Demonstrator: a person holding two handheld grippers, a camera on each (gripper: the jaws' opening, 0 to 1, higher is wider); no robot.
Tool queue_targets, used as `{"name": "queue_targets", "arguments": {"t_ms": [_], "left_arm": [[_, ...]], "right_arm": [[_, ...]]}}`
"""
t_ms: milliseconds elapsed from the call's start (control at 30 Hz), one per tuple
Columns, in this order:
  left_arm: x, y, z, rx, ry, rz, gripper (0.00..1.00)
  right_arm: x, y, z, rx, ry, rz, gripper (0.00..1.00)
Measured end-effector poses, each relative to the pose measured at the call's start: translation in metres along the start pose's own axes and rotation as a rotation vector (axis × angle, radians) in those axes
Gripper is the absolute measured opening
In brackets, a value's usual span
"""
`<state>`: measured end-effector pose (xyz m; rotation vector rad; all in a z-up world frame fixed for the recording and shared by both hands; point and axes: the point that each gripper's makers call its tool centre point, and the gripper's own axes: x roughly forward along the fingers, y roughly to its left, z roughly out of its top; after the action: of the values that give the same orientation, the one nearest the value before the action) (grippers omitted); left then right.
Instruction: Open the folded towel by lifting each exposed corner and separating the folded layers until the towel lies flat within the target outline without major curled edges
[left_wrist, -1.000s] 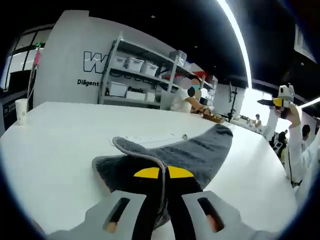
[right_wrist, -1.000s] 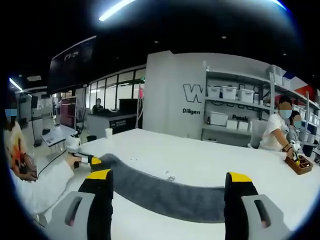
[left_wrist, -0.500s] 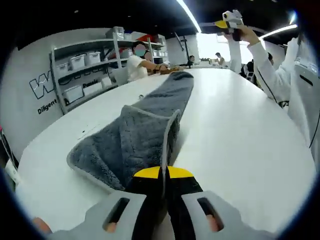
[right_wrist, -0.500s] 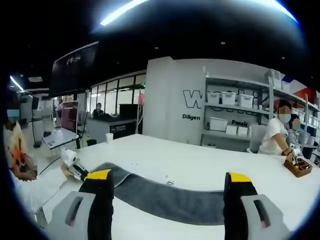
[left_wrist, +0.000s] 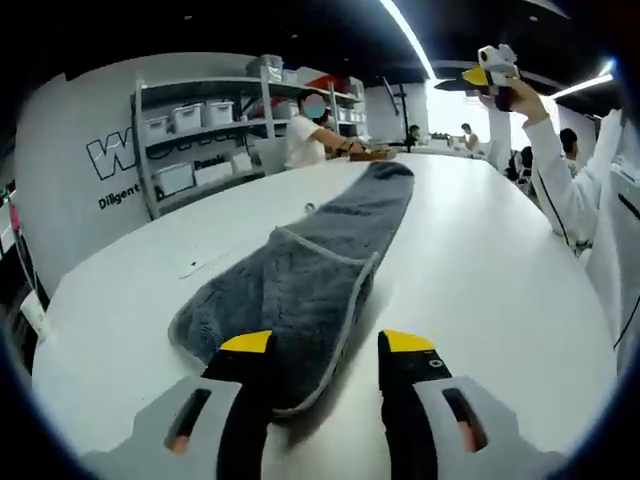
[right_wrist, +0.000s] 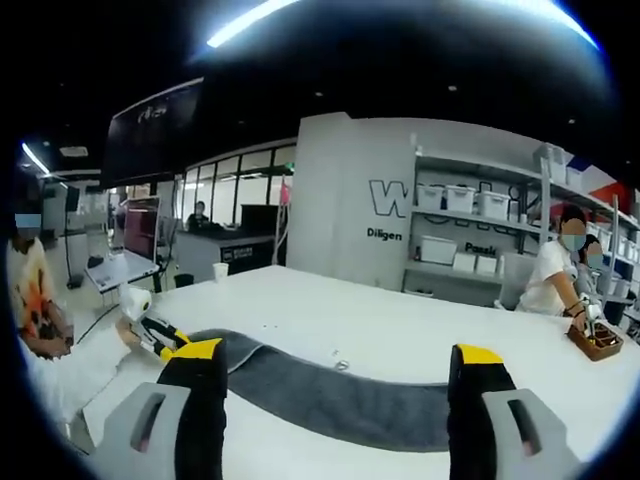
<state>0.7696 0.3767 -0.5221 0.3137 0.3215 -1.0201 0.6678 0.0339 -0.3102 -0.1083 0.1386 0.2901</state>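
A long grey towel (left_wrist: 318, 262) stretches across the white table (left_wrist: 480, 290), and its near end is doubled over in a folded layer. My left gripper (left_wrist: 327, 348) stands open right over that near end, with the towel's edge lying loose between the yellow-tipped fingers. In the right gripper view the towel (right_wrist: 330, 392) runs as a dark strip from left to right, with the left gripper (right_wrist: 165, 338) at its left end. My right gripper (right_wrist: 338, 356) is open and empty, high above the table (right_wrist: 330, 310). In the left gripper view a hand holds the right gripper (left_wrist: 478, 76) aloft.
A person's white sleeve (left_wrist: 560, 190) borders the table's right side. Someone sits at the far end by a small wooden box (right_wrist: 598, 343). Shelves with bins (left_wrist: 190, 130) line the wall. A paper cup (right_wrist: 220, 270) stands at a far table edge.
My left gripper has opened and let go of the towel's edge, which has dropped back onto the towel. The right gripper stays open and raised.
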Motion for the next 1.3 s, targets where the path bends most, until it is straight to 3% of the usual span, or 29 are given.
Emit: {"name": "queue_targets", "arguments": {"t_ms": [167,300,433,533,733,867,1033,1167,1300], "left_arm": [[-0.001,0.002,0.017,0.001,-0.012,0.084,0.81],[-0.005,-0.003,0.027,0.011,-0.027,0.109,0.86],[-0.006,-0.005,0.032,-0.018,-0.035,0.127,0.99],[-0.005,-0.007,0.034,-0.015,-0.040,0.127,1.00],[0.005,-0.017,0.039,0.002,-0.069,0.102,1.00],[0.022,-0.034,0.041,0.101,-0.046,0.071,0.96],[0.043,-0.055,0.041,0.166,-0.031,0.045,0.79],[0.053,-0.061,0.032,0.229,0.026,0.046,0.69],[0.056,-0.067,0.029,0.245,0.040,0.013,0.47]], "right_arm": [[0.000,0.002,0.001,-0.011,0.002,0.002,0.93],[0.000,0.004,0.001,-0.015,0.000,0.005,0.93],[0.001,0.005,0.001,-0.019,0.003,0.007,0.93],[0.002,0.006,0.001,-0.018,0.004,0.012,0.93],[0.003,0.008,0.001,-0.026,0.008,0.014,0.93],[0.004,0.010,0.000,-0.026,0.010,0.021,0.93],[0.004,0.010,0.000,-0.027,0.009,0.023,0.92],[0.003,0.009,0.002,-0.025,0.003,0.019,0.92],[0.001,0.007,0.003,-0.019,-0.002,0.019,0.92]]}}
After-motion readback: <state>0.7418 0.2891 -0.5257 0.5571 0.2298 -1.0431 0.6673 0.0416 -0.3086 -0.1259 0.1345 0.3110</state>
